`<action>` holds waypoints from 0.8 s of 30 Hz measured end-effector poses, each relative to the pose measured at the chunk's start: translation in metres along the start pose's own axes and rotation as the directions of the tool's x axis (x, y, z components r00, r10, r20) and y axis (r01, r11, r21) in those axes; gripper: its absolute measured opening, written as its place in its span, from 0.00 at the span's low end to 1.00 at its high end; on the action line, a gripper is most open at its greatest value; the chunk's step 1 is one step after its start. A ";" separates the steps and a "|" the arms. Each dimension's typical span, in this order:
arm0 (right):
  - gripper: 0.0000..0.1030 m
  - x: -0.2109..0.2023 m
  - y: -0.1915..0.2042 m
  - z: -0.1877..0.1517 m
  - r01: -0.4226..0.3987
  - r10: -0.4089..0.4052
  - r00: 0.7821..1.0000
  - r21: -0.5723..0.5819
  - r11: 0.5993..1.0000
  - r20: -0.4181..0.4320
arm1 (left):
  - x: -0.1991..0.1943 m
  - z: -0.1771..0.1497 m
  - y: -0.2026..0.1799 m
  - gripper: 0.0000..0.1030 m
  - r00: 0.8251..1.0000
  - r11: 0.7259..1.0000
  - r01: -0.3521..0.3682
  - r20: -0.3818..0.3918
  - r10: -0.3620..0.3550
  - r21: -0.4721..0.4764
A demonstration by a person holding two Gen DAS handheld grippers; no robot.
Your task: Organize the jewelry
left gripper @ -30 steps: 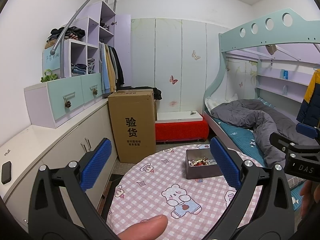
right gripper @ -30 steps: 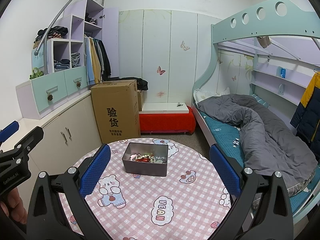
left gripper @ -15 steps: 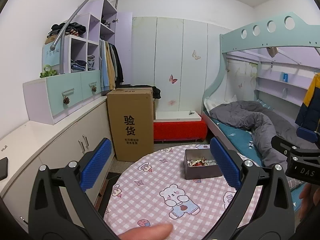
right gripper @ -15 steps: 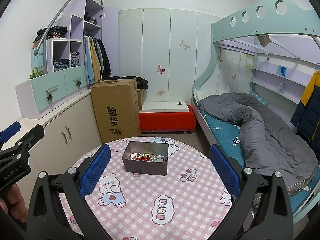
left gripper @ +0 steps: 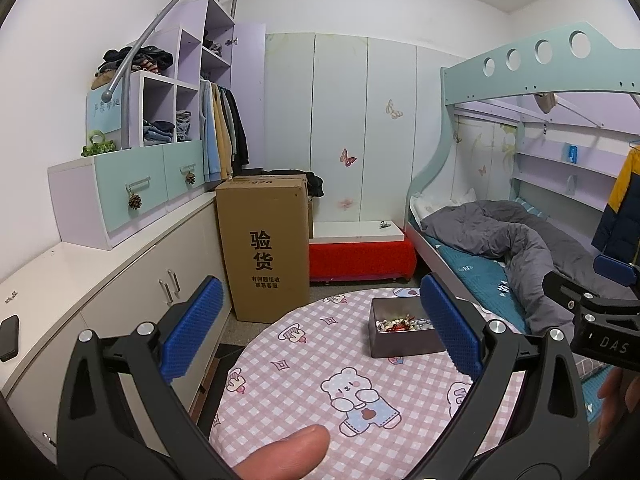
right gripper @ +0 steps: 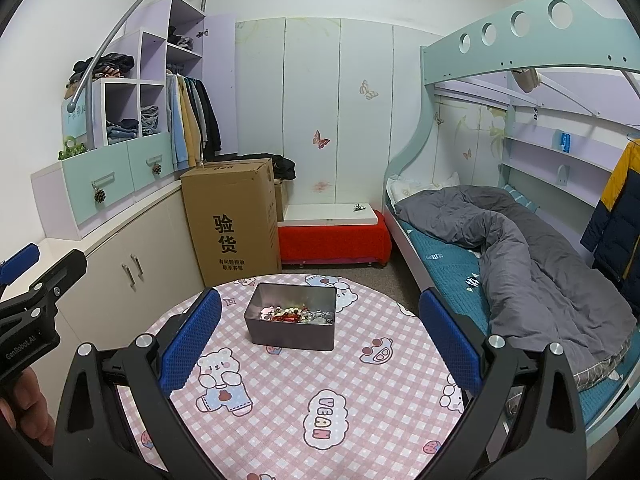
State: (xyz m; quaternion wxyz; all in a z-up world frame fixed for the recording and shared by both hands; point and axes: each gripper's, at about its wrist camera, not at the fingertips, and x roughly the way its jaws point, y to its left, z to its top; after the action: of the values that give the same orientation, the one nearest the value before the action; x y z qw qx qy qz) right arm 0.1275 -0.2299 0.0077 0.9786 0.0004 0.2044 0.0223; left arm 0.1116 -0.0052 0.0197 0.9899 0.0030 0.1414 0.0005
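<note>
A grey metal tin (right gripper: 292,320) holding a heap of beaded jewelry (right gripper: 296,315) stands on a round table with a pink checked bear-print cloth (right gripper: 320,392). In the left wrist view the tin (left gripper: 400,336) sits at the table's right side, partly behind my right blue finger pad (left gripper: 450,330). My left gripper (left gripper: 320,328) is open and empty, held above the table's near left. My right gripper (right gripper: 320,336) is open and empty, held above the table just short of the tin.
A tall cardboard box (right gripper: 232,220) stands behind the table beside beige cabinets (right gripper: 132,264). A red bench with a white top (right gripper: 332,236) is at the back. A bunk bed with a grey duvet (right gripper: 520,248) is close on the right.
Both grippers stay open. The left view has shifted slightly, with the tin now a little nearer its right finger. The right view has edged slightly closer to the tin.
</note>
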 end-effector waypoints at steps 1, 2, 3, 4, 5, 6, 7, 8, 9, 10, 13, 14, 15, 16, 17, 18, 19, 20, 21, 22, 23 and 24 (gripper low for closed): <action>0.93 0.000 0.000 0.000 0.000 0.000 1.000 0.000 1.000 0.000 | 0.001 0.000 0.000 0.94 1.000 1.000 0.001 -0.001 -0.001 0.000; 0.93 0.000 0.000 0.000 0.000 0.000 1.000 0.001 1.000 0.001 | 0.001 0.000 0.000 0.94 1.000 1.000 0.000 -0.001 0.000 0.001; 0.93 0.000 0.000 0.000 0.000 0.000 1.000 0.001 1.000 0.000 | 0.000 0.000 0.000 0.94 1.000 1.000 -0.001 -0.001 0.001 0.002; 0.93 0.000 0.000 0.000 0.001 -0.001 1.000 0.000 1.000 -0.001 | 0.001 0.000 0.000 0.94 1.000 1.000 -0.001 -0.001 0.001 0.000; 0.93 0.000 0.000 0.000 0.001 -0.001 1.000 0.000 1.000 -0.001 | 0.001 0.000 0.000 0.94 1.000 1.000 -0.001 -0.001 0.001 -0.001; 0.93 -0.001 0.000 0.000 0.002 -0.002 1.000 0.000 1.000 0.000 | 0.001 0.000 0.000 0.94 1.000 1.000 0.000 -0.002 0.000 -0.001; 0.93 -0.001 0.000 0.000 0.001 -0.001 1.000 0.000 1.000 0.000 | 0.001 0.000 -0.001 0.94 1.000 1.000 0.000 -0.002 0.000 0.000; 0.93 -0.001 -0.001 0.000 0.000 0.000 1.000 0.001 1.000 0.000 | 0.000 0.000 -0.001 0.94 1.000 1.000 -0.001 -0.002 0.001 0.001; 0.93 -0.001 0.000 0.000 0.001 -0.001 1.000 0.001 1.000 0.000 | 0.000 0.000 -0.001 0.94 1.000 1.000 0.000 -0.003 0.000 0.002; 0.93 -0.001 0.000 0.000 0.001 -0.001 1.000 0.000 1.000 0.000 | 0.000 0.000 -0.001 0.94 1.000 1.000 0.000 -0.002 0.000 0.002; 0.93 0.000 0.000 0.000 0.001 -0.001 1.000 0.000 1.000 -0.001 | 0.000 0.001 0.000 0.94 1.000 1.000 -0.001 -0.002 0.001 0.001; 0.93 0.000 0.000 0.000 0.001 -0.001 1.000 0.000 1.000 -0.001 | 0.000 0.001 0.000 0.94 1.000 1.000 0.000 -0.002 0.000 0.001; 0.93 -0.001 0.000 0.000 0.001 -0.001 1.000 0.000 1.000 -0.001 | 0.000 0.001 0.000 0.94 1.000 1.000 0.000 -0.003 0.000 0.001; 0.93 0.000 0.000 0.000 0.000 0.000 1.000 0.000 1.000 -0.001 | 0.000 0.001 0.000 0.94 1.000 1.000 0.001 -0.003 -0.001 0.002; 0.93 -0.001 -0.001 0.000 0.001 -0.001 1.000 0.000 1.000 -0.001 | 0.000 0.002 0.000 0.94 1.000 1.000 0.001 -0.003 -0.001 0.002; 0.93 -0.001 -0.001 0.000 0.001 -0.001 1.000 -0.001 1.000 -0.001 | 0.000 0.002 0.000 0.94 1.000 1.000 0.000 -0.002 0.000 0.002; 0.93 0.000 0.000 0.000 0.001 -0.001 1.000 0.000 1.000 -0.001 | 0.000 0.002 0.000 0.94 1.000 1.000 0.000 -0.003 0.000 0.003; 0.93 -0.001 -0.001 0.000 0.000 0.000 1.000 0.000 1.000 -0.001 | 0.000 0.002 0.000 0.94 1.000 1.000 0.001 -0.003 -0.001 0.002; 0.93 -0.001 0.000 0.000 0.000 0.000 1.000 0.000 1.000 -0.001 | -0.001 0.002 0.000 0.94 1.000 1.000 0.000 -0.002 0.000 0.002; 0.93 0.000 0.000 0.000 0.002 -0.002 1.000 0.000 1.000 -0.001 | 0.000 0.002 0.000 0.94 1.000 1.000 0.000 -0.002 0.000 0.002; 0.93 -0.001 -0.001 0.000 0.002 -0.002 1.000 0.000 1.000 -0.001 | 0.000 0.002 0.000 0.94 1.000 1.000 0.000 -0.002 0.000 0.003; 0.93 0.000 0.000 0.000 0.000 0.000 1.000 0.000 1.000 -0.001 | 0.000 0.002 0.000 0.94 1.000 1.000 0.000 -0.002 0.000 0.003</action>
State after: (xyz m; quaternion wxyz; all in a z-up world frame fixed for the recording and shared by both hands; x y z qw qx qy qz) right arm 0.1272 -0.2302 0.0082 0.9785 0.0005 0.2051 0.0222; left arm 0.1120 -0.0052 0.0215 0.9898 0.0045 0.1426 0.0002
